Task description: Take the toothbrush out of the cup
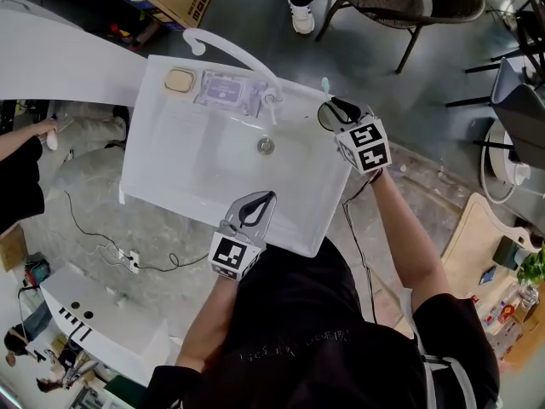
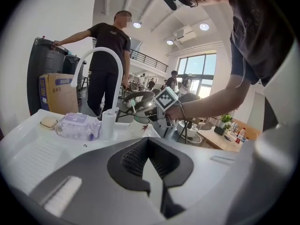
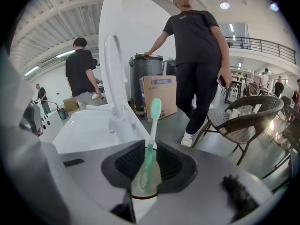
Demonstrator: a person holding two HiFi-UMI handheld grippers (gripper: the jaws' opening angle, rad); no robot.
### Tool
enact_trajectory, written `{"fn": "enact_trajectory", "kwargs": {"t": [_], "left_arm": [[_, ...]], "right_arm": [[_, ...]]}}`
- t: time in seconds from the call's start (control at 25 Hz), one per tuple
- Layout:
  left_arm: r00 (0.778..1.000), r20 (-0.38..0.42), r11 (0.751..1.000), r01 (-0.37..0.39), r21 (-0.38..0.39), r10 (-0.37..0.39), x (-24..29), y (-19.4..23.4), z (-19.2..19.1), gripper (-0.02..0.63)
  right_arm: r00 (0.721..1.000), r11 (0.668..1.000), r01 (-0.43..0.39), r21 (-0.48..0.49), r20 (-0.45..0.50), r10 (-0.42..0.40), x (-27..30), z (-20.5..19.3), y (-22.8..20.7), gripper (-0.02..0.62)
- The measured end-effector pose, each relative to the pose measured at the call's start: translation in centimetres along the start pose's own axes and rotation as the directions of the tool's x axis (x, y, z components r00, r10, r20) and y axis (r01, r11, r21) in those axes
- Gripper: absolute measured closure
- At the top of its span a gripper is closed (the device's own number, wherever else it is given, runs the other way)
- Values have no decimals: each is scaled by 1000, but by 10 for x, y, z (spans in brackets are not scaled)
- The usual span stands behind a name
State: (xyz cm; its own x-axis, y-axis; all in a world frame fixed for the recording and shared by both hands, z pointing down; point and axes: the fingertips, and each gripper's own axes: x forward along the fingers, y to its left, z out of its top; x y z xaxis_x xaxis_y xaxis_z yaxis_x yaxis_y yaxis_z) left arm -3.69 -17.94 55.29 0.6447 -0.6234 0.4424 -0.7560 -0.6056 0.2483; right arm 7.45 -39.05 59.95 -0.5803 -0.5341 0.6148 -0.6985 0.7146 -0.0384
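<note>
**Brush upright in the cup, right tool astride its handle**

The toothbrush (image 3: 151,139) stands in the cup (image 3: 145,190), which sits on the far right corner of the white sink (image 1: 170,173), just beside the base of the faucet (image 1: 228,48). Its long axis runs near vertical, with a slight lean. The mint-green bristle head is on top and the handle end is down inside the cup.

The right tool (image 3: 149,150) has its jaws parted, one on each side of the handle just above the cup's rim. A sliver of gap shows on both sides, so it is astride the brush and has not clamped it. The left tool (image 2: 149,146) is also parted and carries nothing. It hangs over the near edge of the sink, well apart from the cup.

The brush looks light, thin and stiff — smooth plastic, likely slick if wet. The ribbed pads should bite well enough on the mid-handle, where the jaws already stand. Gripping nearer the neck would give a narrower, more flexible purchase.

The cup looks light too, and I judge it could tip or ride up with the brush. A pull straight along the handle's axis seems the safest way out.
</note>
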Motion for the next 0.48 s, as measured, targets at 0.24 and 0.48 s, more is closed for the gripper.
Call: {"fn": "enact_trajectory", "kwargs": {"t": [0.24,0.48], "left_arm": [[999,21,999,37,18,-37,22,2,18,600],[998,11,998,58,23,-58,39,4,38,600]], "right_arm": [[1000,1000,-3,-5,-12,3,6,1,-2,529],[1000,1000,-4,-16,-21,3,6,3,-1,529]]}}
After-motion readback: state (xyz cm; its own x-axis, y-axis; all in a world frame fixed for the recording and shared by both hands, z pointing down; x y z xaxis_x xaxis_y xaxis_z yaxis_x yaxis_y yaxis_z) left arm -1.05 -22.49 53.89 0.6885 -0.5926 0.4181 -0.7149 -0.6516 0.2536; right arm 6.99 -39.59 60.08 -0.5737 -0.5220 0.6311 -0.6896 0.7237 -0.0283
